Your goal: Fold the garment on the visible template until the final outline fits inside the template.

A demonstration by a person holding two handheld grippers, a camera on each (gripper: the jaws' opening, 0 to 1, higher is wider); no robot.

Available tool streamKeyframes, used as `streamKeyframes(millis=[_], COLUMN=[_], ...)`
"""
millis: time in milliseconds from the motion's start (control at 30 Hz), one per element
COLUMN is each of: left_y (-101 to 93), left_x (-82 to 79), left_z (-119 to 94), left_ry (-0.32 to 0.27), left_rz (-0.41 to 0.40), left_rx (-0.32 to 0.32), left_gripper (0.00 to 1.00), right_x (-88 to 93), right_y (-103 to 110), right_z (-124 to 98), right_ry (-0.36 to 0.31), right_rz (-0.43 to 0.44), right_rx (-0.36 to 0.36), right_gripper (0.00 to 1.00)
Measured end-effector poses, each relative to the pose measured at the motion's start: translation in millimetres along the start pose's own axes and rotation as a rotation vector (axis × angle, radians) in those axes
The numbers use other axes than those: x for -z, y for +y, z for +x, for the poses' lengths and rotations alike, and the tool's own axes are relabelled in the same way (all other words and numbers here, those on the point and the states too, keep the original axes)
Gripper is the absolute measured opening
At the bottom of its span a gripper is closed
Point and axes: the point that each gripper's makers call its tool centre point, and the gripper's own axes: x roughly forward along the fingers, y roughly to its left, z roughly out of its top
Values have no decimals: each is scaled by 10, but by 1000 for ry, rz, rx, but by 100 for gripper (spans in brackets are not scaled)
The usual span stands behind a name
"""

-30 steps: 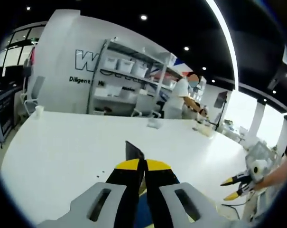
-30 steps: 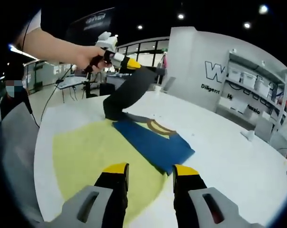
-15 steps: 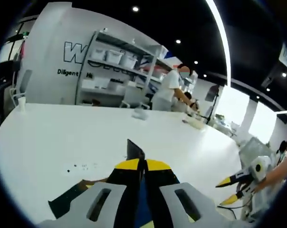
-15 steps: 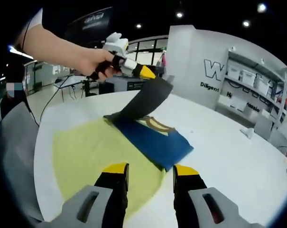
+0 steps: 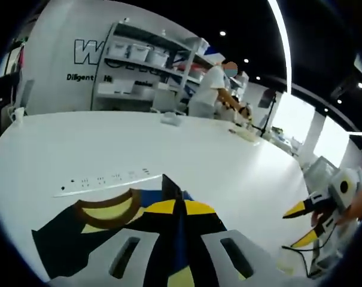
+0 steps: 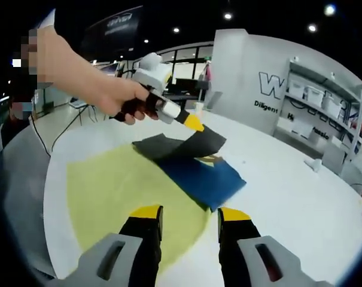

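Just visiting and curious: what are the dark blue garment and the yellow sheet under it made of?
The dark blue garment looks like soft matte fabric: it bends limply where the left hand-held gripper lifts its dark flap. The pale yellow template sheet lies flat and matte, perhaps paper or thin cloth; I cannot tell which.

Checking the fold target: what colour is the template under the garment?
Pale yellow template, best in the right gripper view.
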Motion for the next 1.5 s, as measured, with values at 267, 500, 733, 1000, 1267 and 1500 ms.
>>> streamKeyframes(millis=[267, 500, 733, 1000, 1267, 1500], left_y=[-113, -294, -468, -309, 333, 911], left_x=[132, 212, 304, 370, 606, 803], left_z=[113, 216, 188, -183, -820, -1264], left_ry=[23, 42, 57, 56, 81, 98], left_rz=[-10, -20, -21, 2, 29, -10], left_rx=[18, 63, 119, 107, -23, -146], left_gripper=[1, 3, 15, 16, 14, 14], right_x=[14, 38, 48, 74, 177, 225], right_y=[18, 6, 15, 33, 88, 156], right_z=[31, 42, 53, 79, 100, 118], right_ry=[7, 11, 15, 22, 45, 60], right_rz=[0, 1, 1, 2, 3, -3], right_rx=[-6, -7, -9, -15, -25, -40], right_gripper=[32, 32, 32, 31, 31, 31])
